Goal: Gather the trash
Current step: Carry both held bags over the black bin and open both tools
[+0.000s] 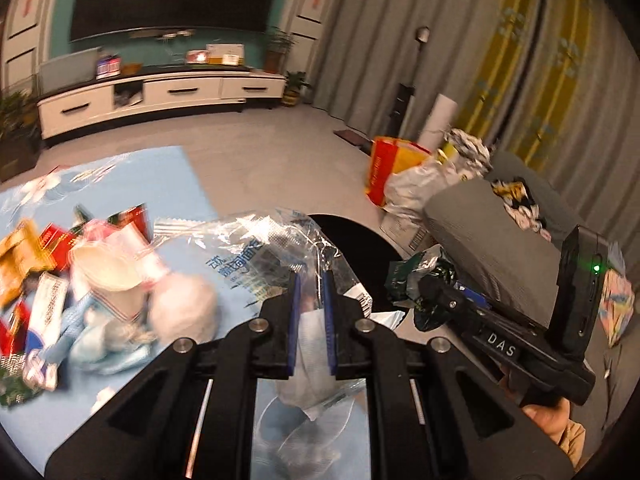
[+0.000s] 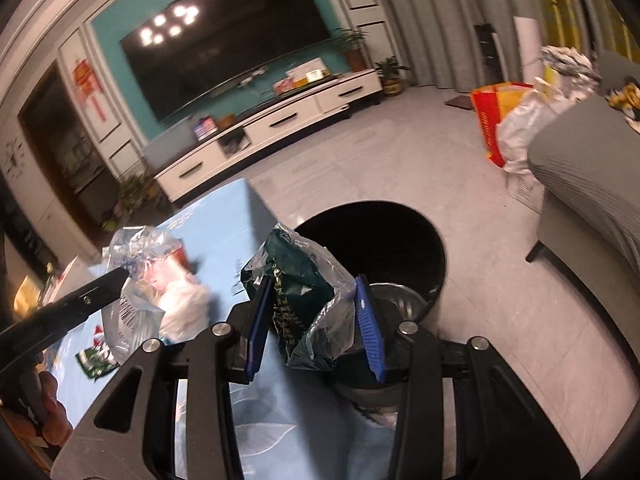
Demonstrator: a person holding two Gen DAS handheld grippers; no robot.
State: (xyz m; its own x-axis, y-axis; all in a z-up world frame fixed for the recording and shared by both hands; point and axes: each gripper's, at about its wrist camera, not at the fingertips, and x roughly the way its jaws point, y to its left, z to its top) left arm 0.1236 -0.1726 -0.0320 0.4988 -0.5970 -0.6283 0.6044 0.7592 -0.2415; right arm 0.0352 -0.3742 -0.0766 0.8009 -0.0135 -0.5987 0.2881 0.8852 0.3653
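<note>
My left gripper is shut on a clear plastic wrapper with blue print, held above the table's right edge; it also shows in the right wrist view. My right gripper has its jaws apart with a crumpled dark green foil bag between them, touching the left pad, near the black trash bin. The bag also shows in the left wrist view, over the bin. More trash lies on the blue tablecloth: a paper cup, wrappers, tissue.
A grey sofa stands right of the bin. Bags sit on the floor beyond it. A TV cabinet lines the far wall. A smaller metal bin sits under my right gripper.
</note>
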